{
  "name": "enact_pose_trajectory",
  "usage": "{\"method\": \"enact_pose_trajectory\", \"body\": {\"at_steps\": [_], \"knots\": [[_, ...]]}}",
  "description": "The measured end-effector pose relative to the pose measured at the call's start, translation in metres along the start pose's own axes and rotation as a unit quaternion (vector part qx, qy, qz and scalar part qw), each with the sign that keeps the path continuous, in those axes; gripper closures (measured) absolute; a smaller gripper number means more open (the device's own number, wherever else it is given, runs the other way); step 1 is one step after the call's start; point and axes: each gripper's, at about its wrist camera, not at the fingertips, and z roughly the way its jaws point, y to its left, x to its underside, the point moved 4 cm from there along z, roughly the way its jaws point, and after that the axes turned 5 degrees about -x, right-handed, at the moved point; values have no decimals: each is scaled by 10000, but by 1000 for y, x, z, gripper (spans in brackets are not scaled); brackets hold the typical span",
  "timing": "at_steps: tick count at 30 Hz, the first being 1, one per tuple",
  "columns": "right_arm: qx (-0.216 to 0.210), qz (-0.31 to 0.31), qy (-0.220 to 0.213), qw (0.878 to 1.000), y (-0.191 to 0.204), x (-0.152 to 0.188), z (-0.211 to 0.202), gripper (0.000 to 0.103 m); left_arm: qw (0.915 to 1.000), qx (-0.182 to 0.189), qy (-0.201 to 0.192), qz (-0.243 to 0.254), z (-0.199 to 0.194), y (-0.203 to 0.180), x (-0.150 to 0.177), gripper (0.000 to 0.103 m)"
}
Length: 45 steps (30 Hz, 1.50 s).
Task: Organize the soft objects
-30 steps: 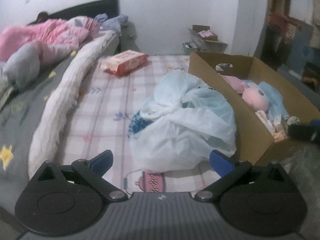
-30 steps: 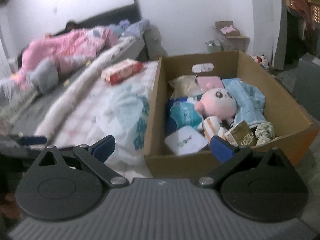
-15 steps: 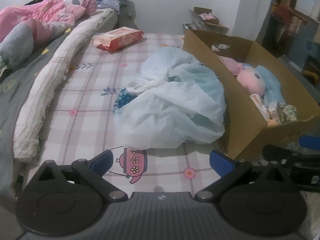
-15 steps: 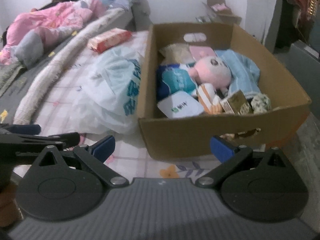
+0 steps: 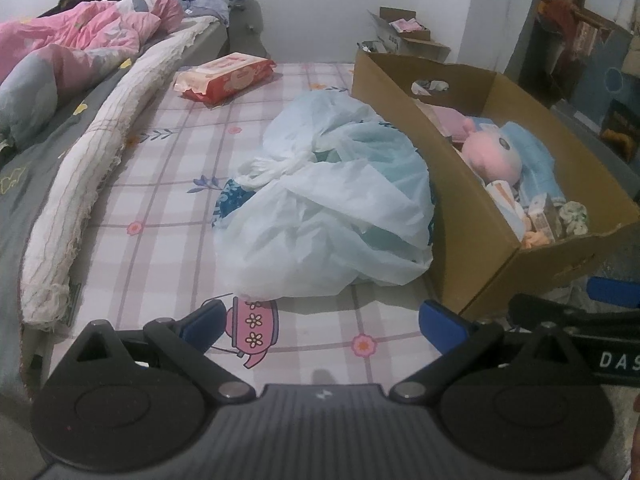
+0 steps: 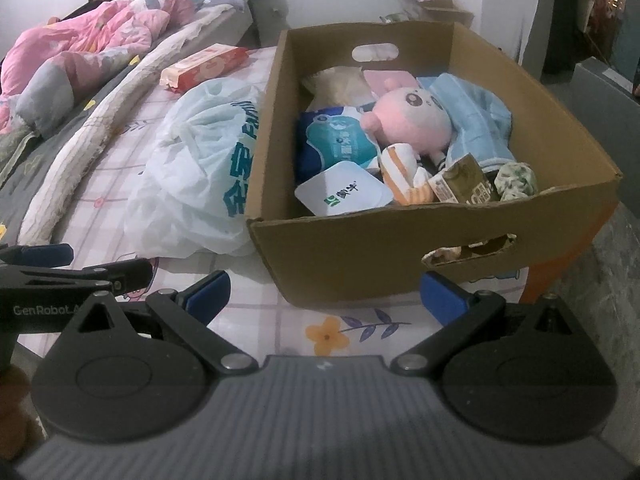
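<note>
- Both tongs, left [image 5: 322, 320] and right [image 6: 324, 292], were wide open, holding nothing.
- The box [image 6: 360, 256] sat at the bed's corner; a push could tip it off.

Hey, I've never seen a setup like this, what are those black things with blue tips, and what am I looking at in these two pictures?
Those are two hand-held grippers, each with a camera looking along its fingers. One picture is from the left gripper, the other from the right gripper. Both are open and hold nothing. On the bed lie a plastic bag, a red wipes pack and a cardboard box holding a pink plush toy, a blue cloth and packets.
</note>
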Motion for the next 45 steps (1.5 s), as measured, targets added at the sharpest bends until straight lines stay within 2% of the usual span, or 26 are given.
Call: {"method": "enact_pose_trajectory", "body": {"at_steps": [45], "knots": [[103,-37,127,9999,-5,-2,6,1,9998,49,170,-9,10,-6,1,1]]}}
